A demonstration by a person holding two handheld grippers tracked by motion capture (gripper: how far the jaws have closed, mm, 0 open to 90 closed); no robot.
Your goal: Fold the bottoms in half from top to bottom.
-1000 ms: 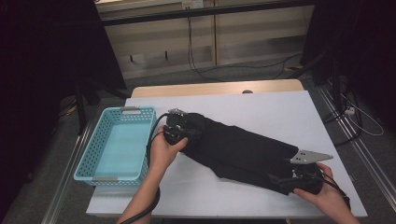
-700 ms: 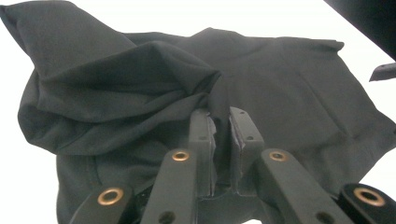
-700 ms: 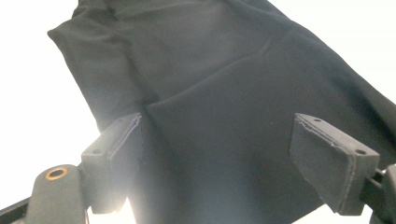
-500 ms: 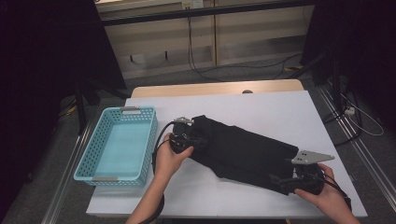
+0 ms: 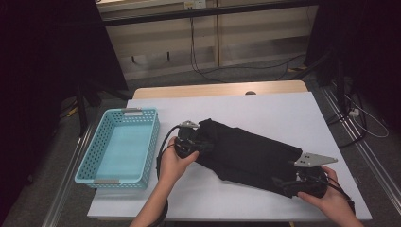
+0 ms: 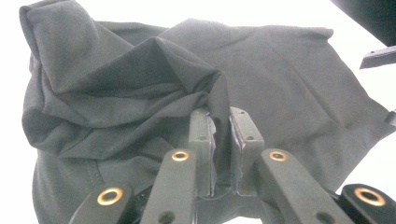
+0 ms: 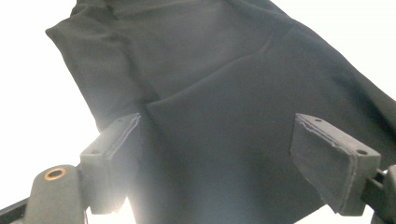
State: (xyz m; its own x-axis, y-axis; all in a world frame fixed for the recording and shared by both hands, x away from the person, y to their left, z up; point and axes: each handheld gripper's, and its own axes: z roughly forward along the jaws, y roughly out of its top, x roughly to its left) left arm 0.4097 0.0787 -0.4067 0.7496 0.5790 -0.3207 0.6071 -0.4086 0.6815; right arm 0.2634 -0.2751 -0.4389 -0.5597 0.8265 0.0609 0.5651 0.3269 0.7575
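two tongs work on one black cloth (image 5: 250, 153) that lies folded in a long strip across the white desk (image 5: 265, 109), running from the middle of the desk toward its near right corner. the left tongs (image 5: 189, 142) sit at the cloth's left end, and in the left gripper view (image 6: 222, 140) the jaws are closed tight on a raised fold of the fabric, which bunches up in a ridge above them. the right tongs (image 5: 302, 182) rest at the cloth's far right end, near the front edge of the desk; in the right gripper view (image 7: 233, 154) the jaws stand wide apart over the flat fabric, gripping nothing, though whether the pads touch the cloth i cannot quite tell from this angle. a hand (image 5: 172, 165) holds the left tool from below, another hand (image 5: 331, 198) holds the right one. a light blue basket (image 5: 94, 168) stands on the desk's left side, just beside the left hand and apart from the cloth.
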